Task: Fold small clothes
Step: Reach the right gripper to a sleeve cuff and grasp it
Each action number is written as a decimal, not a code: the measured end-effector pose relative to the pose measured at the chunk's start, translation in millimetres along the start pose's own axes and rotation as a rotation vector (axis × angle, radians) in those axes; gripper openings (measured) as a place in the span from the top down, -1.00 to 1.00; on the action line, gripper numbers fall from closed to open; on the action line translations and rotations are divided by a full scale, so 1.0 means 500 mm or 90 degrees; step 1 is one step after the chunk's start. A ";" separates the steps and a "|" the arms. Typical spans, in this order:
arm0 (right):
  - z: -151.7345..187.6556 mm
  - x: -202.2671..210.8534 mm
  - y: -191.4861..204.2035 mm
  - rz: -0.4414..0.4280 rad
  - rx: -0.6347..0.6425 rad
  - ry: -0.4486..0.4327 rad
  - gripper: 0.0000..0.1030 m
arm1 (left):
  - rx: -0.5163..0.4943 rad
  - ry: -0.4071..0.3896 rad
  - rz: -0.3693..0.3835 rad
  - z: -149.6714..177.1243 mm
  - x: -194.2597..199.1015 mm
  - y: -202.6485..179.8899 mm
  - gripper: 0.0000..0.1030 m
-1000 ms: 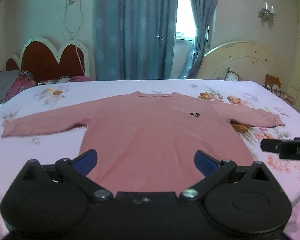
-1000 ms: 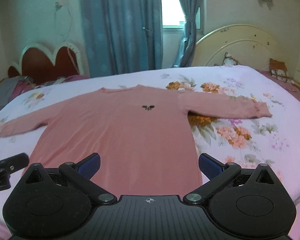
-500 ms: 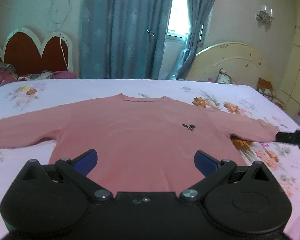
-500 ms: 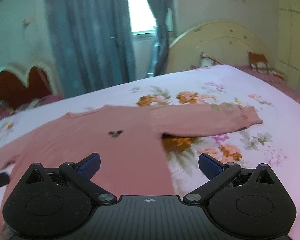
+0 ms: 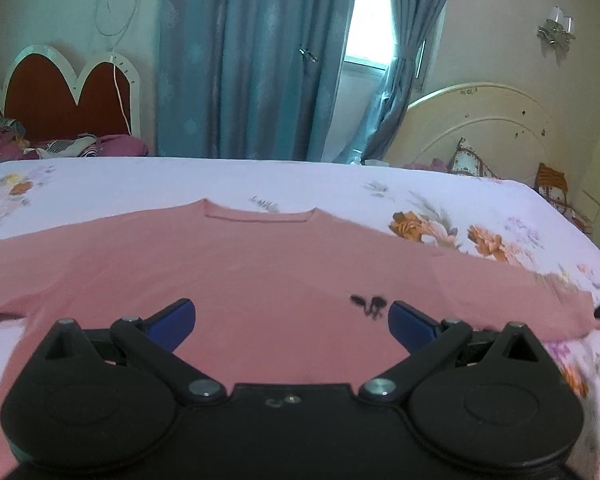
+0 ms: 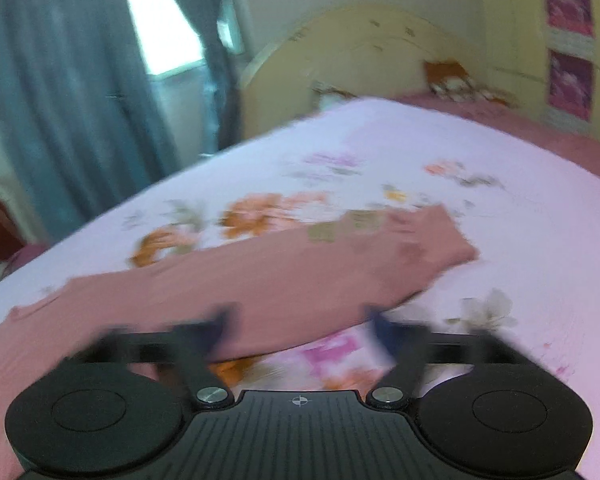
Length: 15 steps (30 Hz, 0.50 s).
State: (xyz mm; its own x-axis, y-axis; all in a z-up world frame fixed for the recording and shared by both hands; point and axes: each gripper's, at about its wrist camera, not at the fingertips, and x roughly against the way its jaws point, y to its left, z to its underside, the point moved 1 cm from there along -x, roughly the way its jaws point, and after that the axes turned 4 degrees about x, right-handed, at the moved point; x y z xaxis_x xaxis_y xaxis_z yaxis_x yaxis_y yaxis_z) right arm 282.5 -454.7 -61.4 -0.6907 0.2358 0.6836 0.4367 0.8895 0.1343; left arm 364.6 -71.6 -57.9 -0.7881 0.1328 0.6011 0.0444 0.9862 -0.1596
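Across the floral bedsheet (image 5: 340, 184) a pink sweater (image 5: 260, 272) lies flat and face up, neckline toward the far edge, both sleeves stretched out sideways. Its left sleeve runs off the picture's left side, while the right sleeve (image 6: 300, 264) ends at a cuff with bare sheet beyond it and beside it. Plenty of open sheet shows between the neckline and the far edge of the bed, where blue curtains (image 5: 252, 60) hang. The left gripper (image 5: 292, 318) hovers over the sweater's chest with its blue-tipped fingers spread wide and nothing between them. The right gripper (image 6: 300, 326) is over the lower edge of the right sleeve, badly blurred, its fingers apart with nothing gripped. A small black emblem (image 5: 368, 305) sits on the chest just beside the left gripper's right finger; it carries no lettering I can make out.
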 end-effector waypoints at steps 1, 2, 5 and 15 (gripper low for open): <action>-0.008 -0.017 -0.024 0.004 -0.020 0.005 -0.03 | -0.002 0.007 0.001 -0.004 -0.014 -0.009 -1.00; -0.014 -0.032 -0.049 0.008 -0.040 0.007 -0.03 | -0.005 0.014 0.000 -0.006 -0.026 -0.017 -1.00; -0.028 -0.067 -0.126 0.023 -0.098 0.005 -0.03 | -0.017 0.033 -0.010 -0.007 -0.059 -0.037 -1.00; -0.019 -0.162 -0.266 0.002 -0.219 0.037 0.22 | -0.044 0.074 -0.029 0.003 -0.109 -0.088 -1.00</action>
State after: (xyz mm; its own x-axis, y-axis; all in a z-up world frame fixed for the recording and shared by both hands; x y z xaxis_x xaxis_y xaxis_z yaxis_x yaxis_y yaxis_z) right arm 285.6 -595.7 -127.7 -0.6600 0.2067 0.7223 0.6141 0.7023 0.3601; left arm 404.5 -122.1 -84.8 -0.7136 0.0947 0.6941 0.0557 0.9954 -0.0785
